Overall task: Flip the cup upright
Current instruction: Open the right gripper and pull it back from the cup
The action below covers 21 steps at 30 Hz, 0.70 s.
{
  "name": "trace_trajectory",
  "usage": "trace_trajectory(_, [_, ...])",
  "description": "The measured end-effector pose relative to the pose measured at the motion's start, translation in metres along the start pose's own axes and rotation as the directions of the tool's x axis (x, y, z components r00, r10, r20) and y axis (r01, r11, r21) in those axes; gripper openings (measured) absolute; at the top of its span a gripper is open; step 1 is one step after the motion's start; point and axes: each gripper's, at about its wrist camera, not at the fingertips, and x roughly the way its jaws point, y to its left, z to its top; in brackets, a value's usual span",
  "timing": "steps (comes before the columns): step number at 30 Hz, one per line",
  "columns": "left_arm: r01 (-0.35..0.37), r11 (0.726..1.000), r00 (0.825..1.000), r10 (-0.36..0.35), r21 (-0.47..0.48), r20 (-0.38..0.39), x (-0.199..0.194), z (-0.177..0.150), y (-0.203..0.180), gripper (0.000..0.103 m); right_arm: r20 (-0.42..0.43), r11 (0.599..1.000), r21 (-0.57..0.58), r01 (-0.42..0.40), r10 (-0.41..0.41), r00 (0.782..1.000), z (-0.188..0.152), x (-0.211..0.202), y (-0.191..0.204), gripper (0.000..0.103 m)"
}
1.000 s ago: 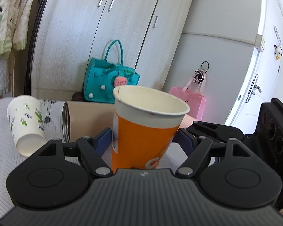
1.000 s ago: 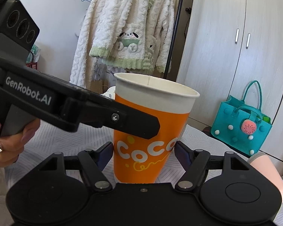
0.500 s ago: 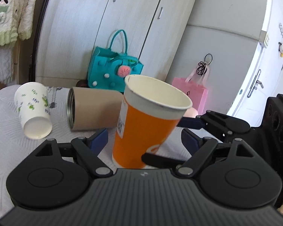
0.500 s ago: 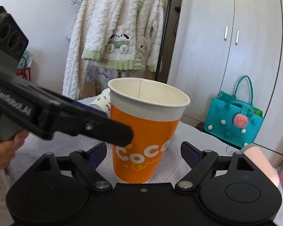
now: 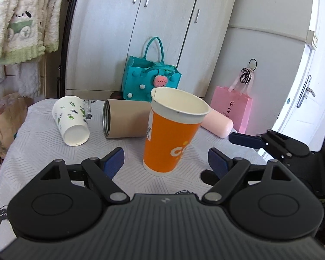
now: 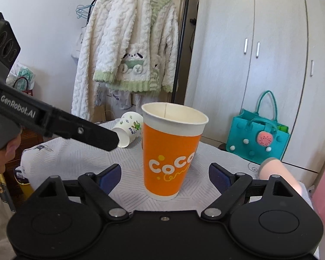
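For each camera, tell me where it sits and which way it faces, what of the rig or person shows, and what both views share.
Left wrist: sits on the left gripper, faces the wardrobe across the table; its open fingers and the right gripper show.
Right wrist: sits on the right gripper, faces the hanging robe; its open fingers, the left gripper and a hand show.
Shared: upright orange cup, tipped white cup, teal bag.

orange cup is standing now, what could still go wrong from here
1. The orange cup stands upright between the open fingers of the right claw; a sideways pullback could clip it and topple it.
2. The left claw is open around it too, so both could bump it.
3. The white leaf-print cup and the brown tube lie on their sides close behind; a nudge might roll them into it.
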Motion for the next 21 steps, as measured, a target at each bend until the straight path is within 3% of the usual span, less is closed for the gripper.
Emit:
trace_trajectory(9, [-0.003,0.999,1.0,0.003,0.048,0.012,-0.034,-0.002,-0.014,0.085,0.07,0.999,0.005,0.039,-0.039,0.997,0.005,-0.046,0.016,0.093])
trace_trajectory(13, [-0.014,0.999,1.0,0.014,0.041,0.002,-0.042,-0.006,-0.016,0.087,0.104,0.996,0.07,0.062,-0.069,0.992,0.0,-0.06,0.015,0.094])
trace_trajectory(21, [-0.048,0.999,0.999,0.048,0.005,-0.02,-0.051,-0.015,-0.015,0.091,0.083,0.975,0.122,0.188,-0.199,0.977,-0.012,-0.073,0.022,0.103])
